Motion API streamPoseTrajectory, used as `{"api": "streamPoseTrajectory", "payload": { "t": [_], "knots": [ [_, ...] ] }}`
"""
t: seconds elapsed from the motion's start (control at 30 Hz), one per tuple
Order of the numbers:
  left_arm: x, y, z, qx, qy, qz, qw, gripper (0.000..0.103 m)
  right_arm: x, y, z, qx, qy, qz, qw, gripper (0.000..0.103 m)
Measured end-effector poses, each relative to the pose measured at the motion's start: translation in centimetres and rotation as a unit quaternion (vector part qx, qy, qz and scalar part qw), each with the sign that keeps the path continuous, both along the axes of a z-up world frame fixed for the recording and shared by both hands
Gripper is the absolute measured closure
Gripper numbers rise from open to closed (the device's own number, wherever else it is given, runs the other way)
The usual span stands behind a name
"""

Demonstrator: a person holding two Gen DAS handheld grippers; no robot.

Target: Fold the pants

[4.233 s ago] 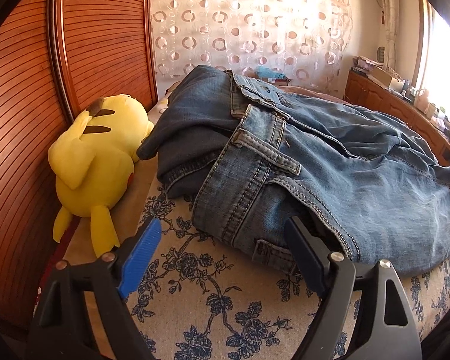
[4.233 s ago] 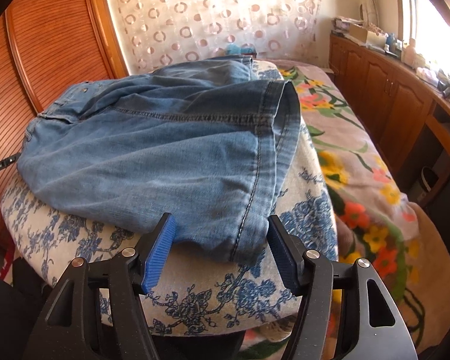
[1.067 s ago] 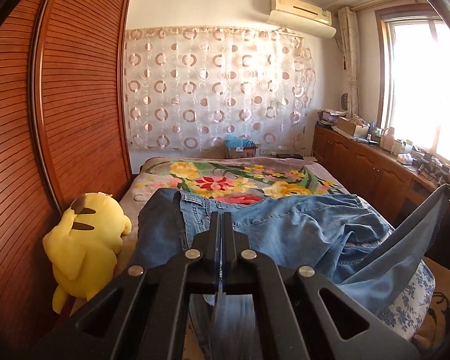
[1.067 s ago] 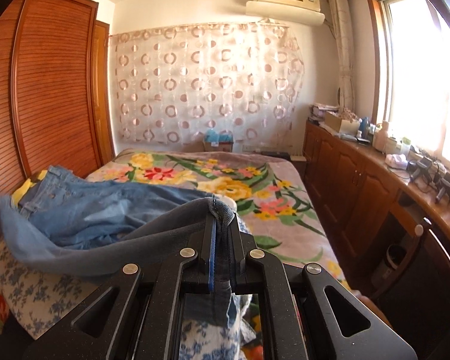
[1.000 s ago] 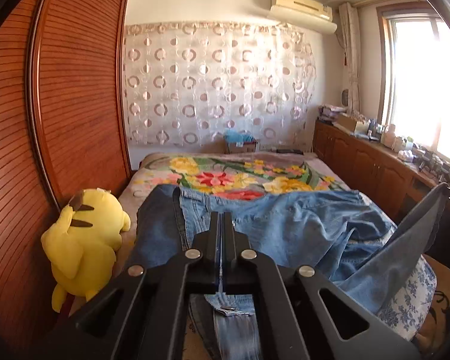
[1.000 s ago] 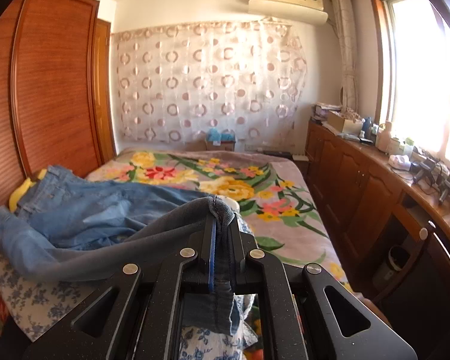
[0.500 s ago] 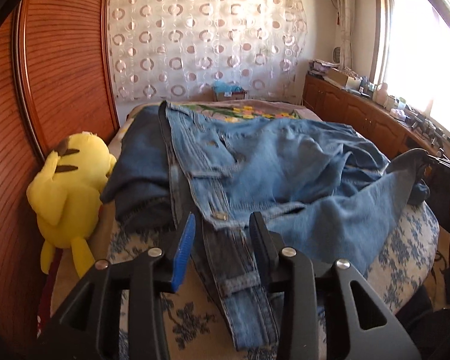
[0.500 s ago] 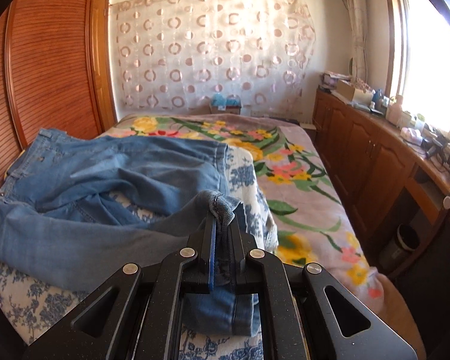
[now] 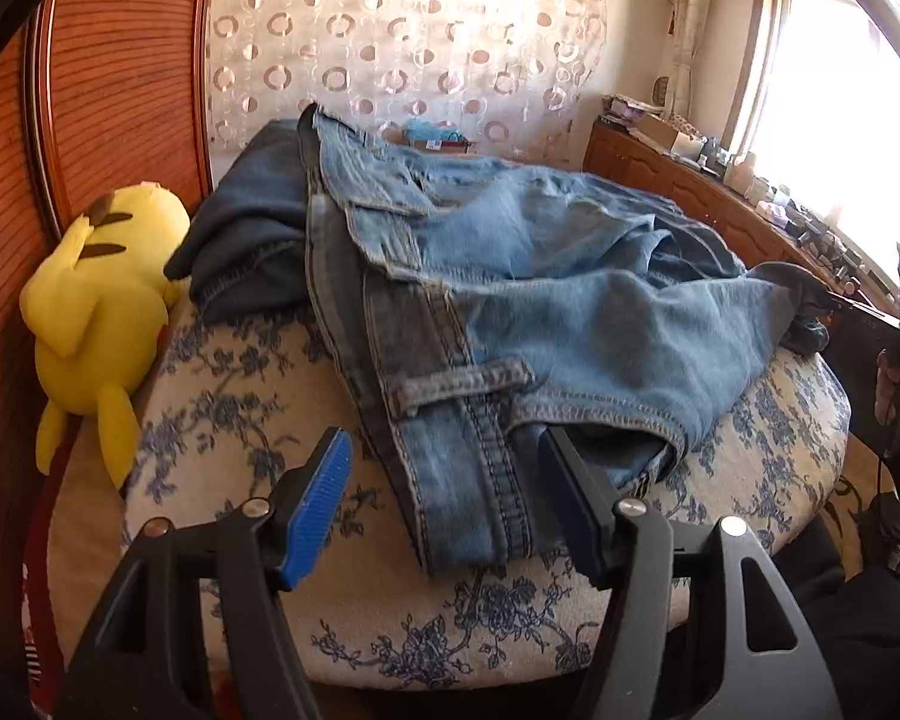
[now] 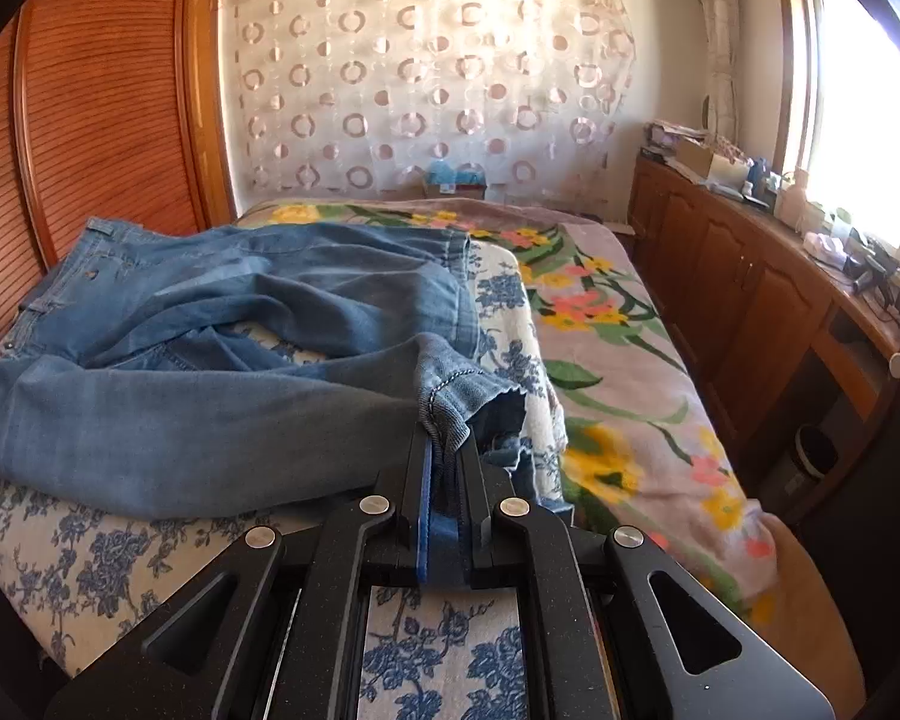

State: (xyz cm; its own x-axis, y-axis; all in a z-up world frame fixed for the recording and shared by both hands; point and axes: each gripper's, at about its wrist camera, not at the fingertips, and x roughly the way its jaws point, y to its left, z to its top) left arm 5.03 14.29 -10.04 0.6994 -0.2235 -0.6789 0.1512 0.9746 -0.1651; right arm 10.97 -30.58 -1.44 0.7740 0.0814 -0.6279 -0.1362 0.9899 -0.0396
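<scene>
**Jeans half laid, one end loose, one end pinched**

Jeans (image 9: pixel 510 276) spread over blue-flowered cushion (image 9: pixel 222 372) at foot of bed (image 10: pixel 618 324), rumpled, leg doubled across body. Waistband end nearest left tongs (image 9: pixel 444 498); hem (image 10: pixel 456 396) nearest right tongs (image 10: pixel 444 480).

Left tongs: jaws apart, just been opening, waistband lying between them but not pressed. Right tongs: together, clamped on hem.

Risks, judged from present lay:
- Waistband end overhangs cushion edge with nothing gripping it. Pull from right side likely to drag whole garment sideways or off.
- Leg bunched and twisted at middle. Letting hem go as is would set a crooked fold; creases then locked under upper layer.
- Right pad of left tongs sits close against pocket opening. Closing again could catch one layer only, or pocket lining, and peel layers apart.
- Dark garment (image 9: pixel 252 240) beneath far end, plush toy (image 9: pixel 102 300) just beside cushion. Snagging or shifting either possible if denim gets tugged that way.
</scene>
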Motion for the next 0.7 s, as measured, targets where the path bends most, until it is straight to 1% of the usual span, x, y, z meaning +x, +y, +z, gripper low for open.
{"api": "streamPoseTrajectory", "payload": {
  "t": [0.07, 0.13, 0.17, 0.27, 0.33, 0.4, 0.53, 0.7],
  "knots": [
    [0.3, 0.3, -0.6, -0.012, 0.015, 0.006, 0.9998, 0.047, -0.2, 0.1, -0.2, 0.003, 0.002, 0.001, 1.000, 0.099],
    [0.3, 0.3, -0.8, -0.025, 0.022, 0.002, 0.9994, 0.058, -0.2, 0.0, -0.3, 0.007, 0.004, -0.001, 1.000, 0.099],
    [0.2, 0.2, -0.8, -0.028, 0.022, -0.004, 0.9994, 0.061, -0.3, -0.1, -0.3, 0.009, 0.004, -0.001, 1.000, 0.099],
    [-0.6, -0.2, -0.7, -0.030, 0.017, -0.014, 0.9993, 0.076, -0.3, -0.2, -0.4, 0.011, 0.004, -0.002, 1.000, 0.099],
    [-1.1, -0.6, -0.6, -0.027, 0.014, -0.021, 0.9993, 0.099, -0.3, -0.2, -0.4, 0.011, 0.004, -0.001, 1.000, 0.099],
    [-1.8, -0.6, -0.1, -0.016, 0.002, -0.020, 0.9997, 0.103, -0.4, -0.3, -0.4, 0.011, 0.002, -0.002, 1.000, 0.099],
    [-3.4, 0.5, 1.4, -0.020, -0.019, -0.009, 0.9996, 0.103, -0.9, -1.1, -0.1, 0.018, -0.002, -0.009, 1.000, 0.099],
    [-3.7, 1.4, 1.6, -0.019, -0.018, -0.002, 0.9997, 0.103, -1.8, -2.0, 0.7, 0.025, -0.011, -0.015, 1.000, 0.099]
  ]
}}
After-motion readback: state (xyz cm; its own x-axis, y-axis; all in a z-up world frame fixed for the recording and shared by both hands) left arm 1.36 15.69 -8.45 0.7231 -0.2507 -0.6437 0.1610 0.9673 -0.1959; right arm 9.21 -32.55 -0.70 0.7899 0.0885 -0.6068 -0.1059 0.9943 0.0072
